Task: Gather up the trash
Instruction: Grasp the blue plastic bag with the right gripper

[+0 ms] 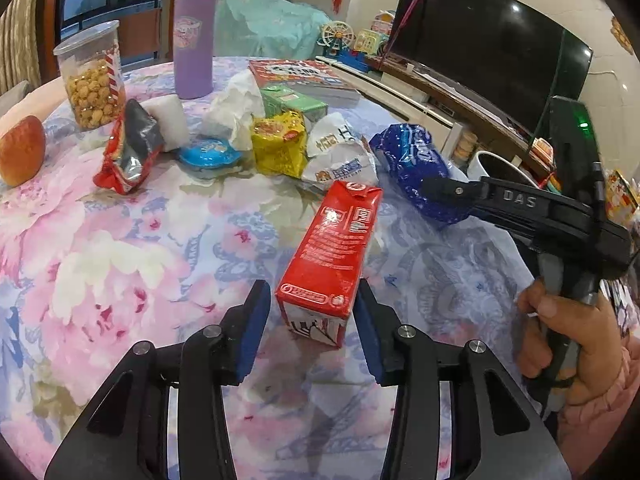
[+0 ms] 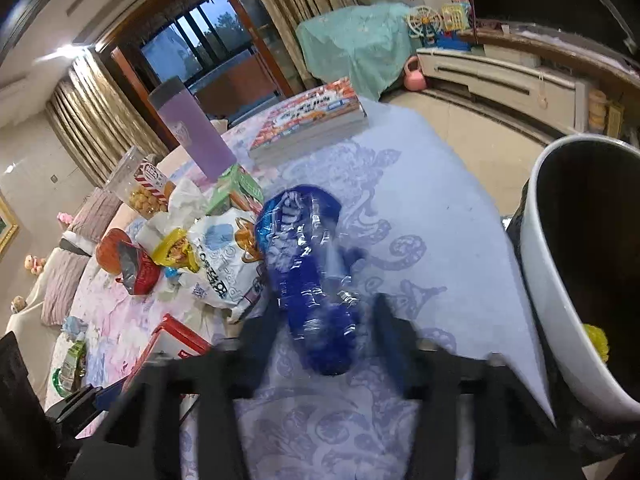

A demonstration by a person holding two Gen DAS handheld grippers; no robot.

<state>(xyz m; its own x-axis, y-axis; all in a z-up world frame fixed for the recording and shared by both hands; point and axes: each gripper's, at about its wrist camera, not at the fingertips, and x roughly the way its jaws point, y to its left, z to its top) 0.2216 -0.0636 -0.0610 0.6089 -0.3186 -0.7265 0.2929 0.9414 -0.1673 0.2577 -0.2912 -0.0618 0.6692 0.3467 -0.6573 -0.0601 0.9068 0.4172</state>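
The left claw (image 1: 314, 312) straddles the red carton (image 1: 330, 256), right pad touching, left pad apart. The right claw (image 2: 320, 336), blurred, brackets the blue wrapper (image 2: 308, 264); grip unclear. The bin (image 2: 560, 280) stands at three o'clock.

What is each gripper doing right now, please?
Left gripper: open around the red carton, one pad short of it.
Right gripper: around the blue wrapper; grip unclear.

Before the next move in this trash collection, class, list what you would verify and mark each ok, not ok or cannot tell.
1. Red carton between left tool pads: ok.
2. Left pads pressing the carton: not ok, gaps show.
3. Blue wrapper between right tool pads: ok.
4. Right grip firm: cannot tell, blurred.
5. White bin beside table, open: ok.
6. Apple and popcorn jar apart from trash: ok.
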